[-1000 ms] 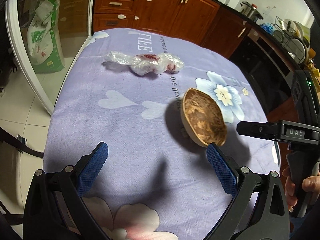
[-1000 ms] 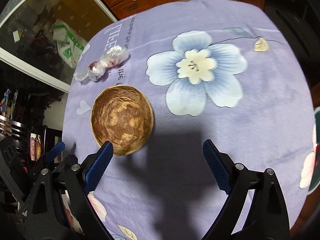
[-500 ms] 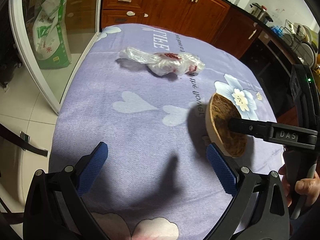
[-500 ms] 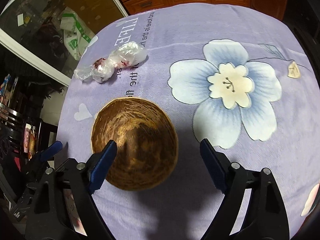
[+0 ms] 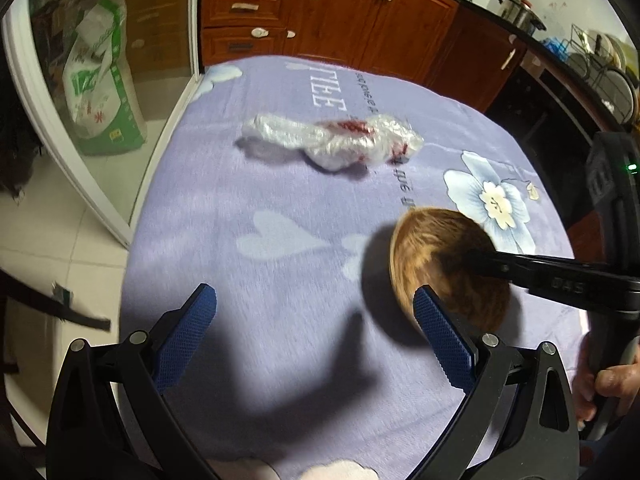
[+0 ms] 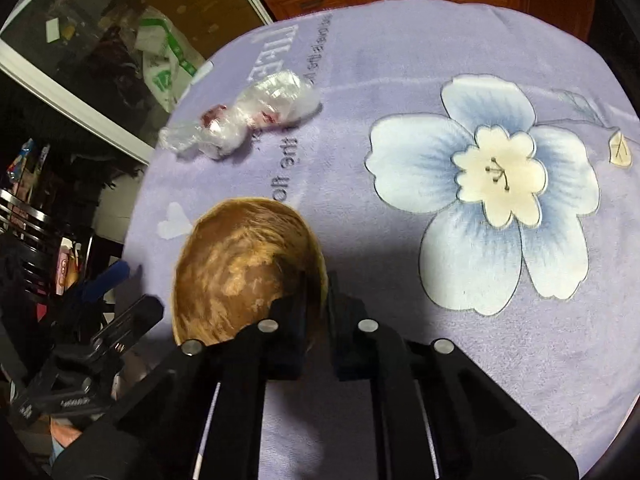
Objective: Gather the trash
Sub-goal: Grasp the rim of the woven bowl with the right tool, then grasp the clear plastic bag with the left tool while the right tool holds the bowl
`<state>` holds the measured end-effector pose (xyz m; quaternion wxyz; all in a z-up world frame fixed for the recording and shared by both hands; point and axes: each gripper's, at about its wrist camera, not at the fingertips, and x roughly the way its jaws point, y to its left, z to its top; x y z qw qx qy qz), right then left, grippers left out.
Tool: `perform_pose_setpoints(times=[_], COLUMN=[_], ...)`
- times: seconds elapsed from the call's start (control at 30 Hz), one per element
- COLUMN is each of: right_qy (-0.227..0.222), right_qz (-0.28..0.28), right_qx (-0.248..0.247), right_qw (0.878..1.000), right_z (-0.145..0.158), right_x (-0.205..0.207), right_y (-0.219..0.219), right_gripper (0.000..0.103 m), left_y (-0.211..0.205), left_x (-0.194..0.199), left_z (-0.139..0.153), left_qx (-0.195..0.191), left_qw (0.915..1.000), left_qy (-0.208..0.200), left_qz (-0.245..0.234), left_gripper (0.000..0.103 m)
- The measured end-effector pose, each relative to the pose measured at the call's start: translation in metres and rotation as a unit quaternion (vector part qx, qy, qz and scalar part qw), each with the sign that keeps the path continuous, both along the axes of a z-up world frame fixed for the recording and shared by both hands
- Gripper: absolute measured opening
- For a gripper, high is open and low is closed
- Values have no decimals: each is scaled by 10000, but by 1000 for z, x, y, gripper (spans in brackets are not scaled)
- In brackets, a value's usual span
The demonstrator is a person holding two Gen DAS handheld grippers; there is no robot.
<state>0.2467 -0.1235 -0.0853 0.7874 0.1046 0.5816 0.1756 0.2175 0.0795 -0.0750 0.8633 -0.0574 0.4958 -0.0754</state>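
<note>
A brown wooden bowl sits tilted on the purple flowered tablecloth. My right gripper is shut on the bowl's near right rim, one finger inside and one outside. In the left wrist view the same bowl shows with the right gripper reaching into it from the right. A crumpled clear plastic wrapper with red marks lies farther back on the cloth. My left gripper hangs open above the cloth to the left of the bowl, with nothing between its fingers.
The table's left edge drops to a tiled floor. A glass door with a green and white sack behind it stands at the left. Wooden cabinets line the back. A hand holds the right gripper's handle.
The right gripper's jaws went from wide open around the bowl to shut on its rim. The bowl now sits tilted. The left gripper drifted slightly, still open.
</note>
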Motion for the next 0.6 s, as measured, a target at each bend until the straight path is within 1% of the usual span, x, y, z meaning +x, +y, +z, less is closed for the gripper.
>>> perform_pose_setpoints(times=[0.03, 0.1, 0.2, 0.3, 0.43, 0.53, 0.6], right_qy=[-15, -152, -273, -339, -399, -378, -333], right_qz=[-6, -66, -304, -587, -930, -1004, -1010], right_qx=[13, -121, -196, -227, -190, -172, -141], right_qw=[10000, 9998, 9990, 9974, 9947, 9941, 9942], right_z=[3, 11, 19, 24, 29, 26, 23], right_x=[2, 7, 16, 28, 42, 48, 52], right_y=[-1, -7, -24, -45, -75, -86, -91], right_gripper=[5, 5, 5, 5, 5, 5, 5], left_y=[0, 0, -5, -17, -38, -53, -61], left_x=[6, 17, 36, 61, 87, 106, 115], left_z=[2, 5, 12, 18, 16, 9, 1], left_qx=[72, 146, 334, 521, 857, 1064, 1198], left_qw=[10000, 9998, 9989, 9965, 9902, 9843, 9815], left_qy=[-27, -86, -224, -329, -403, -374, -330], left_qz=[-28, -87, -256, -568, -1031, -1357, -1458], left_gripper=[99, 99, 99, 99, 99, 99, 99])
